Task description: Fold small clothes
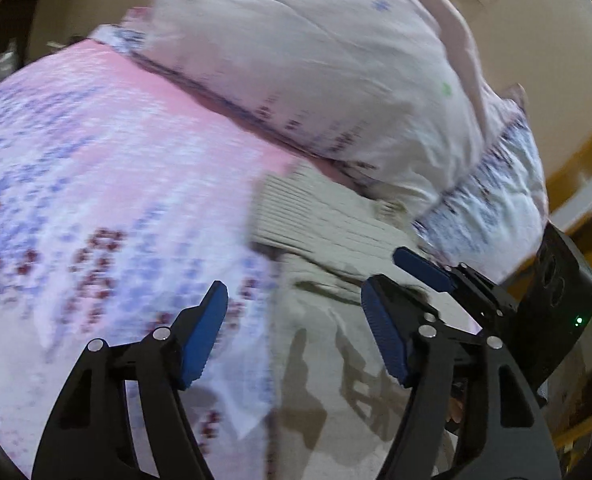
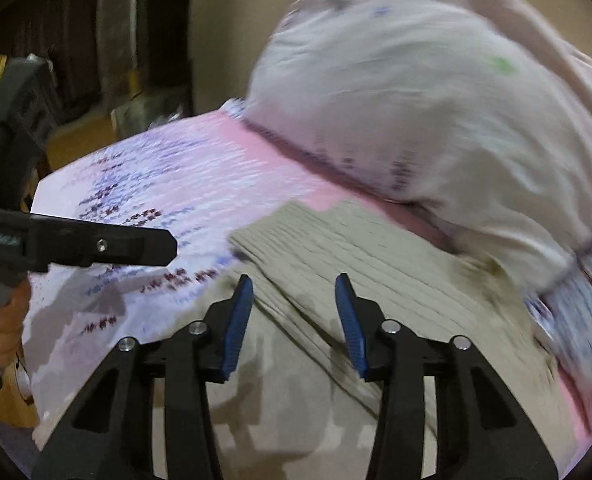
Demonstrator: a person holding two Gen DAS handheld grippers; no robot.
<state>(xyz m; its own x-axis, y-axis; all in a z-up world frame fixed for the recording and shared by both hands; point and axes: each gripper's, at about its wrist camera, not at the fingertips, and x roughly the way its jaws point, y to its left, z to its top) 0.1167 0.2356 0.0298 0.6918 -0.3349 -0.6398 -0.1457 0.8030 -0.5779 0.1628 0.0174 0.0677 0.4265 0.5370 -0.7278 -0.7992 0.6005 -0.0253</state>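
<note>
A beige ribbed garment (image 2: 336,264) lies spread on a bed sheet (image 2: 168,184) patterned in pink, white and purple, with a pale pillow (image 2: 416,100) at its far right edge. The right gripper (image 2: 294,320) hovers just above the near part of the garment, its blue-padded jaws spread apart with nothing between them; the ribbed cloth runs from under the fingers out toward the far side. The left gripper (image 1: 294,332) is also wide open and empty, straddling the garment's left edge (image 1: 316,240): its left finger is over the sheet (image 1: 96,160), its right finger over the beige fabric. The pillow (image 1: 316,60) lies beyond.
</note>
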